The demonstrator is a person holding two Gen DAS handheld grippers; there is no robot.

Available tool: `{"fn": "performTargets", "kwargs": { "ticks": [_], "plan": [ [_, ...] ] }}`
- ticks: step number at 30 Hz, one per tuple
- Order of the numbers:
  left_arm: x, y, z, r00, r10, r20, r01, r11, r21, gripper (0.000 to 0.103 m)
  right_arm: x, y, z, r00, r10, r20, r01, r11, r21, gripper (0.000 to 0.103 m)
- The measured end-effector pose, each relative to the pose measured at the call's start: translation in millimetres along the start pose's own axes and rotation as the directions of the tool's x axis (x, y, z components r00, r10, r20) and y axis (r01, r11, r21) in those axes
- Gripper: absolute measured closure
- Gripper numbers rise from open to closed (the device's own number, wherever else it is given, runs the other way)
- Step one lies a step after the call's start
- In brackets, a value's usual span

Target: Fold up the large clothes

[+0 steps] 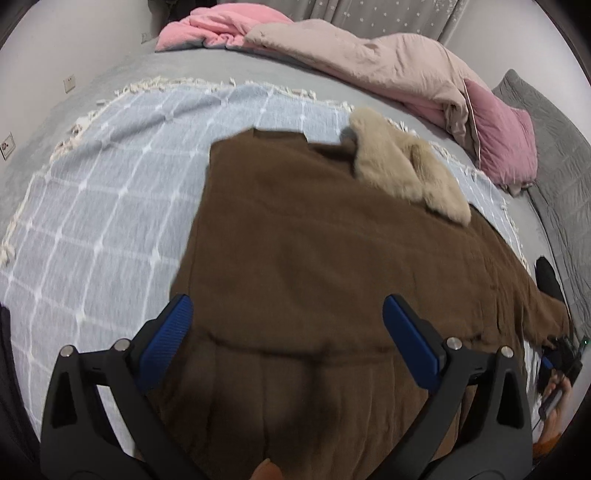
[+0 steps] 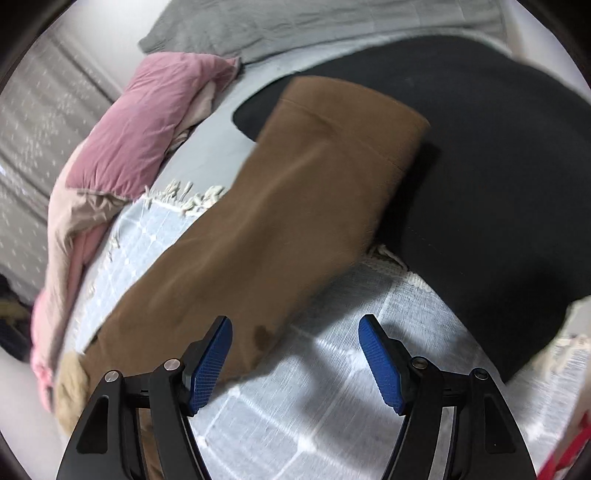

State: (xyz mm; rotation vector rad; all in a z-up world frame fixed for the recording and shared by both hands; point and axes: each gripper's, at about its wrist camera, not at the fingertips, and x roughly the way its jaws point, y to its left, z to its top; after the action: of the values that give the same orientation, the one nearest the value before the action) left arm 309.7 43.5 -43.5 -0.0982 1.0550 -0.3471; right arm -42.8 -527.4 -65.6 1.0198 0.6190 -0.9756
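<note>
**Both hand-held grippers empty over the brown coat, fold pending**

Our left hand-held gripper (image 1: 284, 332) hovers over the coat's near part, jaws apart, nothing between them. Our right hand-held gripper (image 2: 295, 354) is also spread wide and empty, at 6 o'clock in its view, with the coat's sleeve (image 2: 295, 206) running from there toward 12 o'clock.

The brown coat (image 1: 314, 251) lies flat on the blue checked blanket (image 1: 110, 192), beige fur collar (image 1: 402, 170) at 1 o'clock. The sleeve end rests on a black garment (image 2: 498, 184).

Risks, as we judge them: pinching blanket or black cloth along with the sleeve would drag them into the fold; heavy fabric may slip from a shallow grip; the bulky collar may keep a fold from lying flat.

The surface is a bed with a grey sheet (image 1: 207, 66), soft and yielding. Pink bedding (image 1: 221, 26) and a pink pillow (image 1: 506, 144) are piled at the far edge. Starred curtains (image 1: 369, 14) hang behind.
</note>
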Motion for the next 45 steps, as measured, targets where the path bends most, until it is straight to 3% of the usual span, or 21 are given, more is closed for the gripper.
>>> {"fn": "performTargets", "kwargs": {
  "ticks": [6,13,15,17,20,23,28,34,40,45],
  "plan": [
    [9,-5,-41,0.999,-0.035,-0.018,0.034,0.998,-0.044,0.001,20,-16,7,0.999,0.039,-0.013,-0.039,0.999,0.017,0.031],
    [21,-16,-63,0.998,-0.057,-0.02,0.057,0.998,-0.041,0.001,26,-7,11,0.997,0.078,0.019,-0.077,0.996,-0.051,0.034],
    [22,-18,-62,0.998,-0.056,-0.025,0.055,0.998,-0.029,0.001,27,-5,12,0.996,0.079,0.036,-0.077,0.996,-0.055,0.042],
    [18,-18,-60,0.998,-0.064,-0.013,0.064,0.998,-0.026,0.001,28,-1,13,0.995,0.087,0.044,-0.084,0.994,-0.07,0.066],
    [13,-15,-56,0.998,-0.058,0.009,0.058,0.998,-0.029,0.001,26,5,11,0.993,0.103,0.064,-0.097,0.991,-0.091,0.085],
    [6,-11,-54,0.998,-0.062,0.024,0.063,0.998,-0.03,0.001,18,14,9,0.989,0.104,0.102,-0.093,0.99,-0.104,0.094],
    [-5,-12,-54,0.997,-0.062,0.047,0.062,0.998,-0.003,0.001,-6,34,8,0.978,0.129,0.167,-0.106,0.984,-0.141,0.097],
    [-17,-13,-53,0.994,-0.075,0.073,0.075,0.997,0.013,0.001,-57,81,-4,0.946,0.193,0.259,-0.127,0.96,-0.251,0.097],
    [-26,-16,-51,0.992,-0.084,0.095,0.081,0.996,0.028,0.001,-111,151,-33,0.9,0.304,0.311,-0.171,0.905,-0.389,0.097],
    [-32,-18,-49,0.989,-0.106,0.107,0.103,0.994,0.028,0.001,-148,218,-79,0.868,0.417,0.27,-0.213,0.804,-0.555,0.097]
  ]
}}
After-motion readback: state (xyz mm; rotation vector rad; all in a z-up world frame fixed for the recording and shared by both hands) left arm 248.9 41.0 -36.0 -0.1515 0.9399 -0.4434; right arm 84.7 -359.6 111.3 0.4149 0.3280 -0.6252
